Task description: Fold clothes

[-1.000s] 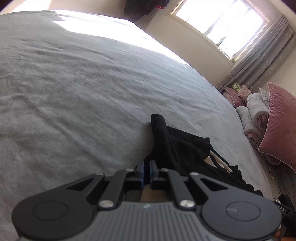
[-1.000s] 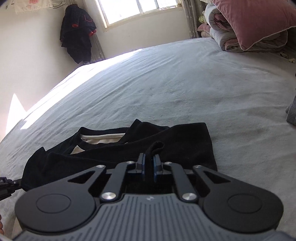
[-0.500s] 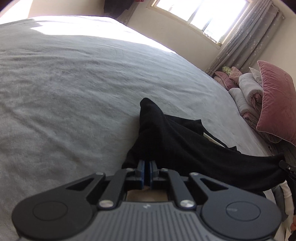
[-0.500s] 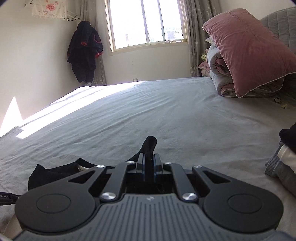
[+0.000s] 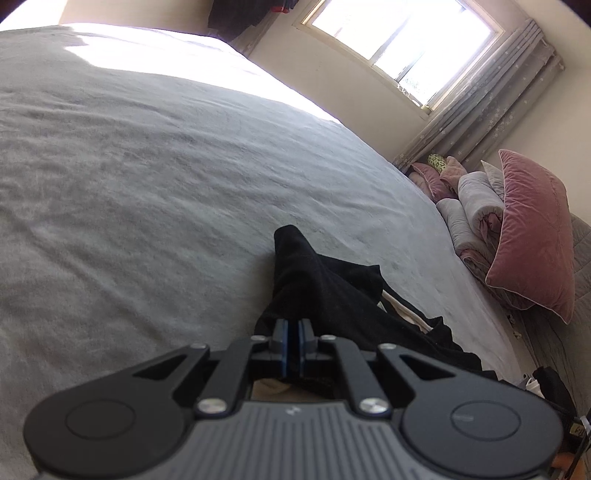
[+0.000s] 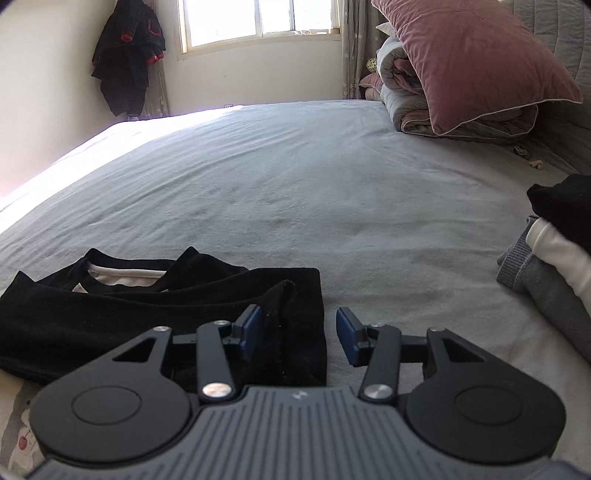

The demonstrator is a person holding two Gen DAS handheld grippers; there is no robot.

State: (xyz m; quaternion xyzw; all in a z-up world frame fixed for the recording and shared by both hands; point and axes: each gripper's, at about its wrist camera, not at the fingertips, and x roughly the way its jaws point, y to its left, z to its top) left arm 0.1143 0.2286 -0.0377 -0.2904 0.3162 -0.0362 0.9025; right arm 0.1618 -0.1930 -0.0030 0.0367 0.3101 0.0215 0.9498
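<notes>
A black garment (image 6: 147,302) with a pale inner lining lies folded on the grey bed sheet (image 6: 332,184), low and left in the right wrist view. My right gripper (image 6: 299,332) is opening just over its right end. A raised fold of the black cloth stands loose between the jaws, close to the left pad (image 6: 251,332), and neither pad presses on it. In the left wrist view the black garment (image 5: 325,288) runs away to the right, and my left gripper (image 5: 293,332) is shut on its near edge.
A pink pillow (image 6: 472,62) on rolled quilts (image 6: 406,110) sits at the bed's far right. A pile of folded clothes (image 6: 554,266) lies at the right edge. A dark jacket (image 6: 125,55) hangs on the wall beside the window (image 6: 258,18).
My right gripper's jaws have spread and let go of the black cloth they pinched. The garment now lies flat on the bed. My left gripper stays shut on its edge.
</notes>
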